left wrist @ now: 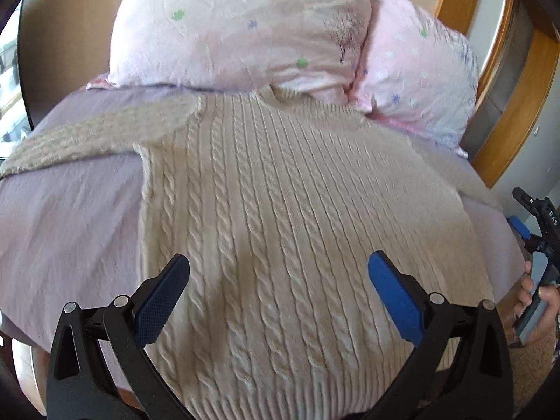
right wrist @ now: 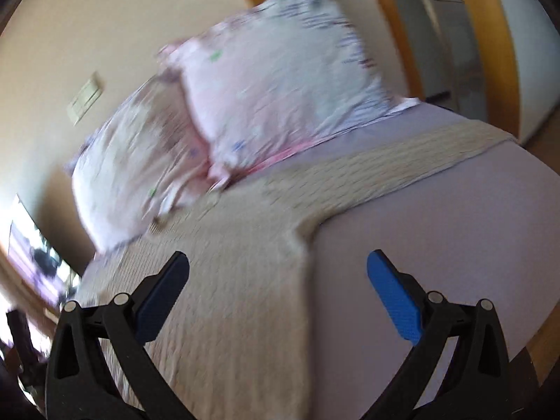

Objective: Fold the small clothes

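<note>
A cream cable-knit sweater (left wrist: 280,210) lies flat on the lilac bed sheet (left wrist: 63,217), neck toward the pillows, its left sleeve (left wrist: 87,136) stretched out to the left. My left gripper (left wrist: 278,266) is open and empty, hovering over the sweater's lower body. In the right wrist view the sweater (right wrist: 238,280) shows blurred, with its right sleeve (right wrist: 402,161) stretched out to the right. My right gripper (right wrist: 278,266) is open and empty above the sweater's right side edge. It also shows at the right edge of the left wrist view (left wrist: 535,217), held in a hand.
Two pink patterned pillows (left wrist: 245,24) (left wrist: 416,80) stand at the head of the bed, touching the sweater's collar. A wooden frame (left wrist: 518,105) runs along the right. A wall switch (right wrist: 85,99) is on the beige wall. The bed's right edge (right wrist: 539,322) drops to the floor.
</note>
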